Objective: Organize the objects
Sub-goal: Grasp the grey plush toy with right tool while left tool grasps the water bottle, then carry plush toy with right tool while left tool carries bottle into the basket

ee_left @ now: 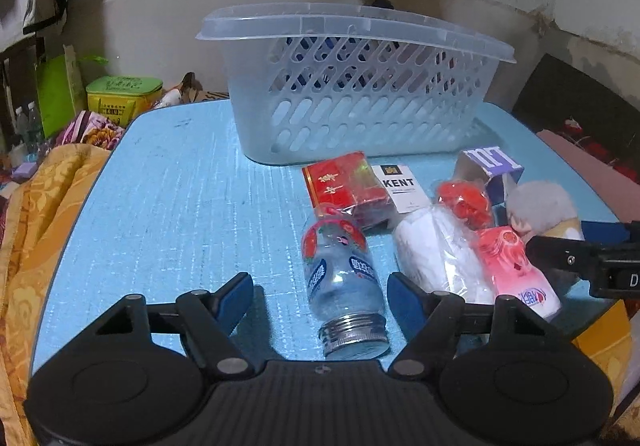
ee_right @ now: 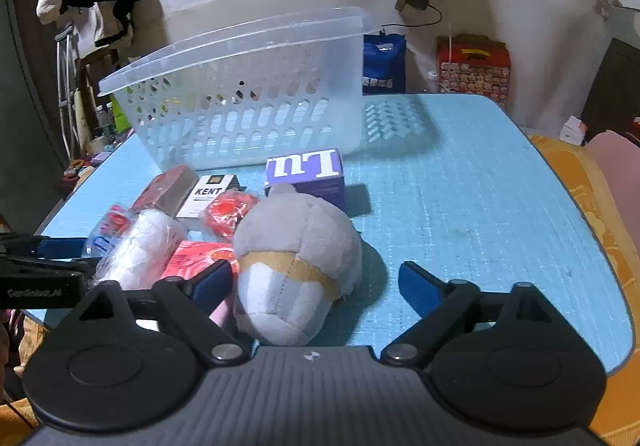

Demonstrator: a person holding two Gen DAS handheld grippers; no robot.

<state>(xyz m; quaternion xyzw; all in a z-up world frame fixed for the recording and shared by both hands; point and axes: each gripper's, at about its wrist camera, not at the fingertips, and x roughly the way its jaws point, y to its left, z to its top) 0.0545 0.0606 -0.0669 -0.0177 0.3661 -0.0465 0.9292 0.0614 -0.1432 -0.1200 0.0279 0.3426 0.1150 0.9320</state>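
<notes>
On the blue textured desk [ee_left: 168, 206], left wrist view: one clear plastic bottle with a silver screw cap and red-and-blue label [ee_left: 344, 286], lying on its side. Long axis runs along the pointing line of the left gripper [ee_left: 320, 300], cap end nearest the camera. Bottle sits between the blue fingers [ee_left: 404, 300], with a gap showing on each side; fingers open, not pressing. Gripper tilted downward toward the desk. Beyond: translucent perforated plastic basket [ee_left: 360, 102], upright at the far edge.

Right wrist view: one grey-and-white plush toy with a tan band [ee_right: 296, 266], lying on the desk, long axis also roughly along the pointing line of the right gripper [ee_right: 316, 286]. Toy lies between the fingers, close against the left-hand one and clear of the other; fingers open, no grip yet. Gripper angled down. Same basket [ee_right: 248, 102] stands behind, well apart.

Judgement: each hand is nearer its own item; closing comes next.
</notes>
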